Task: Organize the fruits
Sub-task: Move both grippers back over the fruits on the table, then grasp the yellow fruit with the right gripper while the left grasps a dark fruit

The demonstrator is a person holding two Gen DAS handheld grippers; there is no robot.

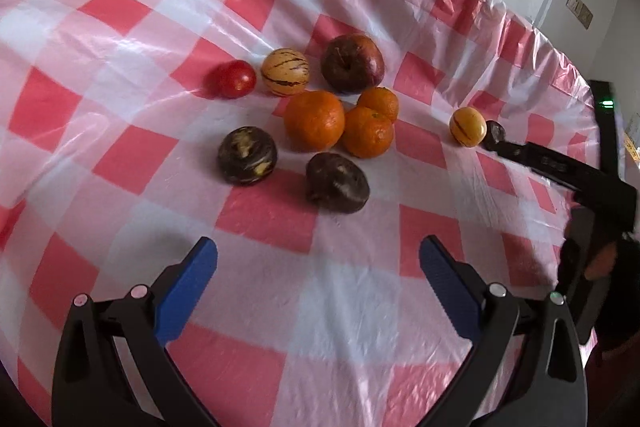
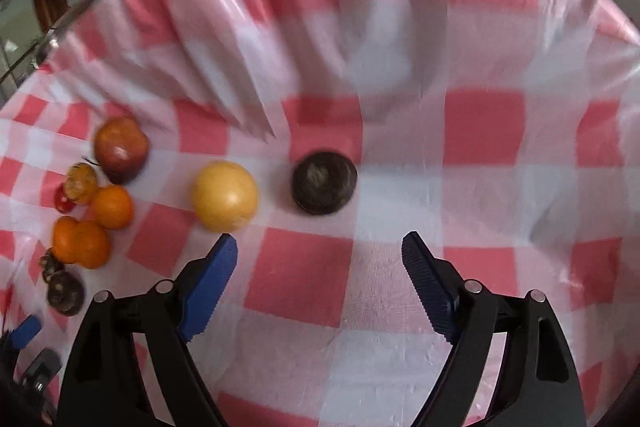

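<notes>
While both my tongs hang spread and empty over the checked cloth, the stock stands thus:

- Left tongs — jaws wide, holding nothing, short of the cluster.
- Right tongs — jaws wide, holding nothing, pointed between two strays.
- Cluster, mid-cloth: tomato, striped melon, apple, three oranges touching one another, two dark fruits nearest me.
- Strays, apart to the right: yellow fruit, dark round fruit.

Risks, as I judge them: all are round and the plastic cloth is slick and creased, so a glancing pad could send a stray rolling toward the edge; a hard squeeze may bruise the soft dark ones; nudging one orange would shift its neighbours.

Unclear: the right view is blurred; I cannot name the dark fruits' kind. From the left view, my right tongs cover part of the far dark stray. No bowl or basket shows.
</notes>
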